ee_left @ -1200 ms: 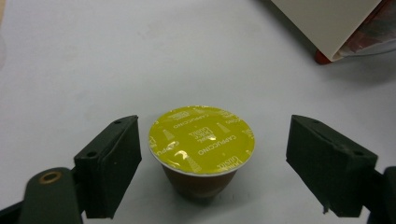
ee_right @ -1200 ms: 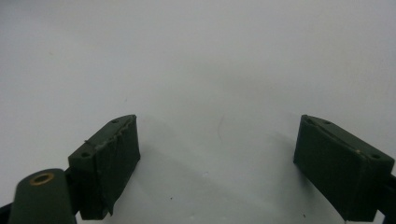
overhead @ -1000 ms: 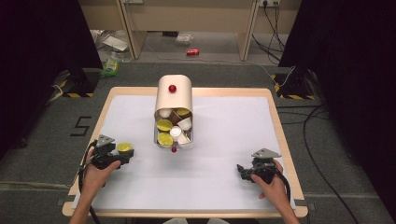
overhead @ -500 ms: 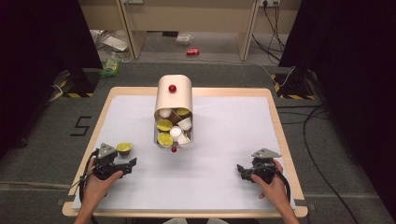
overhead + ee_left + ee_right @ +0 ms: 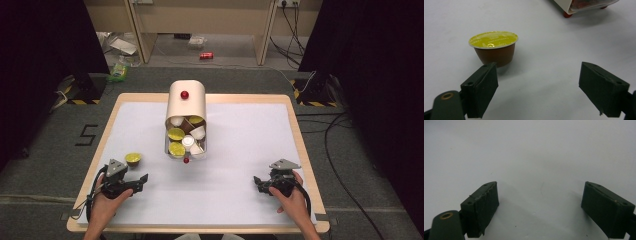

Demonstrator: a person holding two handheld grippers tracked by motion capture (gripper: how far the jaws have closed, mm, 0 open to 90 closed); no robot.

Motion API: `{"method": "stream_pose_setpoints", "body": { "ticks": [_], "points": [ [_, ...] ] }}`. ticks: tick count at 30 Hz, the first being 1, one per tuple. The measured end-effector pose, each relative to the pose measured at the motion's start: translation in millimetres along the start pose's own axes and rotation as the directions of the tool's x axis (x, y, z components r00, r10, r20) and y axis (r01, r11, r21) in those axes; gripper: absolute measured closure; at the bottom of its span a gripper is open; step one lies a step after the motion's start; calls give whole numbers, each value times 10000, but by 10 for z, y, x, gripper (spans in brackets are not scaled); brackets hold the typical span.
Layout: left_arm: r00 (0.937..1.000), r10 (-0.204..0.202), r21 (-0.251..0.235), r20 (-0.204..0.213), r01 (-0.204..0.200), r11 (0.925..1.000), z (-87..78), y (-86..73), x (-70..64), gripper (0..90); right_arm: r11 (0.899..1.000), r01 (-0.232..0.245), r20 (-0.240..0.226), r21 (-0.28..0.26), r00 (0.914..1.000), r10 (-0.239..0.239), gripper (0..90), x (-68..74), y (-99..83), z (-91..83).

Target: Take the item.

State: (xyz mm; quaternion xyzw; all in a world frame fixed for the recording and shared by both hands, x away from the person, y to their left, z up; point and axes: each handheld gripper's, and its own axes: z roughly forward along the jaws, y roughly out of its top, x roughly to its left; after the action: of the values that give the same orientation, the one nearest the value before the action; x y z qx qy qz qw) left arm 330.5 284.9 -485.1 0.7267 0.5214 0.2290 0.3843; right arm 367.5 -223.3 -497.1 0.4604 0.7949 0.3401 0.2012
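My left gripper (image 5: 141,181) rests low on the desk (image 5: 240,150) with its jaws spread apart and nothing between them. The yellow-lidded capsule (image 5: 133,159) stands upright on the white surface just beyond it, free of either jaw. The capsule dispenser (image 5: 186,107) sits mid-desk, well apart. My right gripper (image 5: 258,182) is likewise spread wide, holding nothing.

White sheet (image 5: 240,150) under fingers of left gripper (image 5: 144,182) and right gripper (image 5: 256,183), on wooden table (image 5: 300,145). Red can (image 5: 206,55) on floor, far ahead of both fingertip pairs. Green packet (image 5: 118,71) far ahead of left fingers. Black cables (image 5: 330,135) outboard of right fingers. Floor mark "5" (image 5: 86,135) outboard of left fingers.
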Motion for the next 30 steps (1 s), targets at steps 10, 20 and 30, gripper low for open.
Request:
{"method": "stream_pose_setpoints", "body": {
  "ticks": [10, 20, 30],
  "points": [
    [10000, 63, 3, -6, -63, 10000, -5, -120, -49, 156, 10000, 6, 1, -2, 10000, -6, 147, 0, 0, 0],
    [9998, 212, 29, -14, -212, 9998, -39, -208, -124, 156, 10000, 4, 1, -1, 10000, -4, 147, 0, 0, 0],
    [9989, 446, -21, -125, -447, 9990, -75, -270, -201, 156, 10000, 6, 1, -3, 10000, -6, 147, 0, 0, 0]
  ]
}}
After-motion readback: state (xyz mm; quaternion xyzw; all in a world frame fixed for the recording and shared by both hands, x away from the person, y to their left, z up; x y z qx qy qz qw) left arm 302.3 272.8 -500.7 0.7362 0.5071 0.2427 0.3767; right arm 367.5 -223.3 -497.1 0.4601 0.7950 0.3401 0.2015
